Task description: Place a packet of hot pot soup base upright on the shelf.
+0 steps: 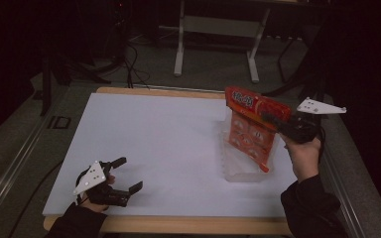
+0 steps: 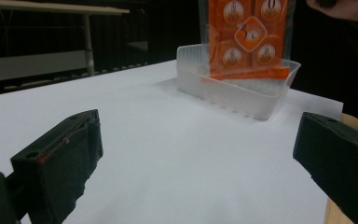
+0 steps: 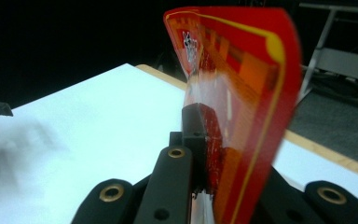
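Orange snack packet (image 1: pixel 252 128) half-lowered into clear tub (image 1: pixel 248 171)
Right hand-held gripper (image 1: pixel 278 124) pinches its top edge; release remains; left hand-held gripper (image 1: pixel 124 174) rests spread on tabletop (image 1: pixel 154 134)

glossy packet (image 1: pixel 252 125), translucent plastic tub (image 1: pixel 238 171)

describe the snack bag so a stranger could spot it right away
On the white table, look to its right side for the clear plastic tub. Hanging into it from the right hand-held gripper is the red-orange printed snack bag, the one brightly coloured thing there.
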`<state>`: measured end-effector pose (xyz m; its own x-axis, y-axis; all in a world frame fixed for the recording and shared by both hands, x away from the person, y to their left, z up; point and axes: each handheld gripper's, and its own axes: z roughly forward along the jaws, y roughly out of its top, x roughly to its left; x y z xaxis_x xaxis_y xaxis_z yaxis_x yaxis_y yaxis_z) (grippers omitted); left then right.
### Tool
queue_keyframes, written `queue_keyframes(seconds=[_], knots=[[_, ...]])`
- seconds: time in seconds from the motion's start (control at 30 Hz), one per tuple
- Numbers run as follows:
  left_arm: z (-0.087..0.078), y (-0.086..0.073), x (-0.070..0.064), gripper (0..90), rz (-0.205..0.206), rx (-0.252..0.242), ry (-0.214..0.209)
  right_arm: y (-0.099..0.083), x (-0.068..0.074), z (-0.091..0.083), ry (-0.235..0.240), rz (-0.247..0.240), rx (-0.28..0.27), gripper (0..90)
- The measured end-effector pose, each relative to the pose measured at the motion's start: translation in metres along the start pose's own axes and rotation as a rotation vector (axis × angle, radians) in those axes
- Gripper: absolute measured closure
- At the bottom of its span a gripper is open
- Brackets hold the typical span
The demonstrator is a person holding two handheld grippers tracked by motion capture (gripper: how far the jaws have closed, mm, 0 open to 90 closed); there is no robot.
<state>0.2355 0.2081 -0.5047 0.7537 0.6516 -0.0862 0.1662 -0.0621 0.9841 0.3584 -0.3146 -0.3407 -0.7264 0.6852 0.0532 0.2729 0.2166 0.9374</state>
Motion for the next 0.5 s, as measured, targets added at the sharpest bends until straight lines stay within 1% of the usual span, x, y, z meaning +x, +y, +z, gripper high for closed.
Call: queue_keyframes(seconds=[0.1,0.2,0.33,0.43,0.5], knots=[[0.000,-0.001,0.001,2.1,-0.003,-0.002,0.001,-0.009,-0.003,0.004,0.009,0.024,0.005,90.0],[0.000,-0.001,0.001,2.1,-0.003,-0.002,0.001,-0.018,-0.004,0.006,0.007,0.036,0.005,90.0],[0.001,-0.002,0.001,2.1,-0.006,-0.001,-0.004,-0.028,-0.007,0.007,0.011,0.062,-0.009,90.0],[0.001,-0.002,0.001,2.1,-0.008,-0.001,-0.006,-0.036,-0.009,0.009,0.011,0.074,0.000,90.0],[0.000,-0.002,0.001,2.1,-0.011,-0.001,-0.008,-0.041,-0.011,0.008,0.009,0.082,-0.015,90.0]])
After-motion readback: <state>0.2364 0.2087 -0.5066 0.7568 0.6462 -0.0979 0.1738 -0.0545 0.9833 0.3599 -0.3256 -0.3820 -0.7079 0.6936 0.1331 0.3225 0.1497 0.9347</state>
